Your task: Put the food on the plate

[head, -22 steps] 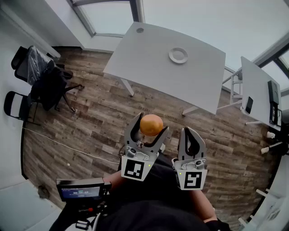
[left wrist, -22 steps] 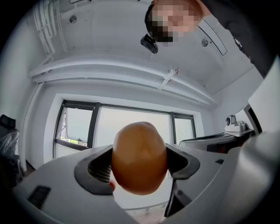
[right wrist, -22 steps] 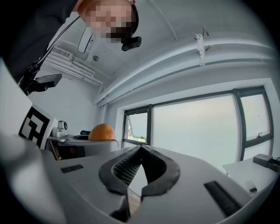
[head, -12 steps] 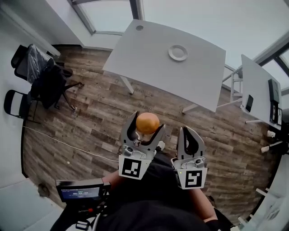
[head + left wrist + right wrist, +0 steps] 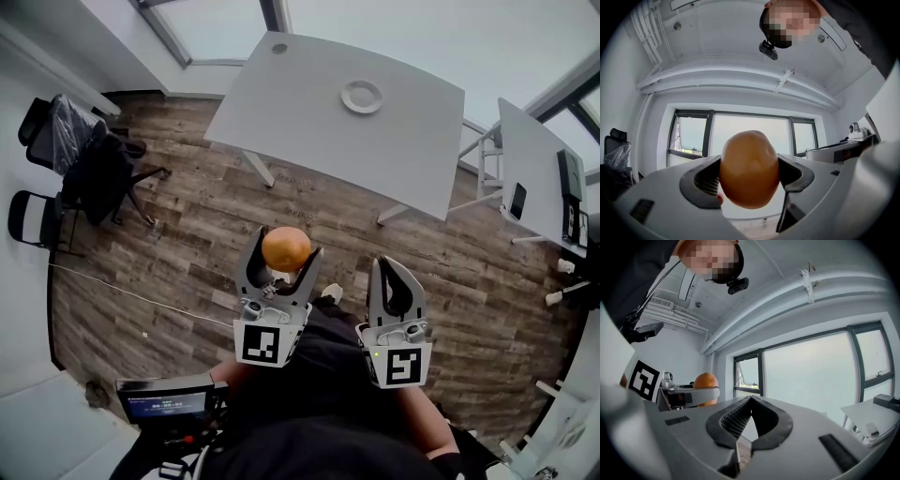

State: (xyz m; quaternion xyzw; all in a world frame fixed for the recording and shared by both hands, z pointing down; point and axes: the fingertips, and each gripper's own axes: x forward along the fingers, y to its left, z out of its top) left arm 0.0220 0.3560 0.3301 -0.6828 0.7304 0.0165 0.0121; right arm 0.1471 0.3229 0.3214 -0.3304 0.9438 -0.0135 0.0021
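My left gripper (image 5: 281, 253) is shut on an orange (image 5: 286, 248), held up over the wooden floor; in the left gripper view the orange (image 5: 749, 168) fills the space between the jaws (image 5: 749, 180). My right gripper (image 5: 394, 281) is beside it on the right, shut with nothing in it; its tips meet in the right gripper view (image 5: 749, 414), where the orange (image 5: 706, 382) shows at the left. A small white plate (image 5: 362, 97) lies on the white table (image 5: 309, 112) far ahead.
A second white table (image 5: 534, 178) with a dark device stands at the right. Black chairs (image 5: 84, 159) stand at the left by the wall. A cable runs across the floor at the left. A handheld screen (image 5: 169, 401) shows at the bottom left.
Both grippers have shifted slightly left and lower in view, the orange still gripped. The table and plate have moved up in the head view.
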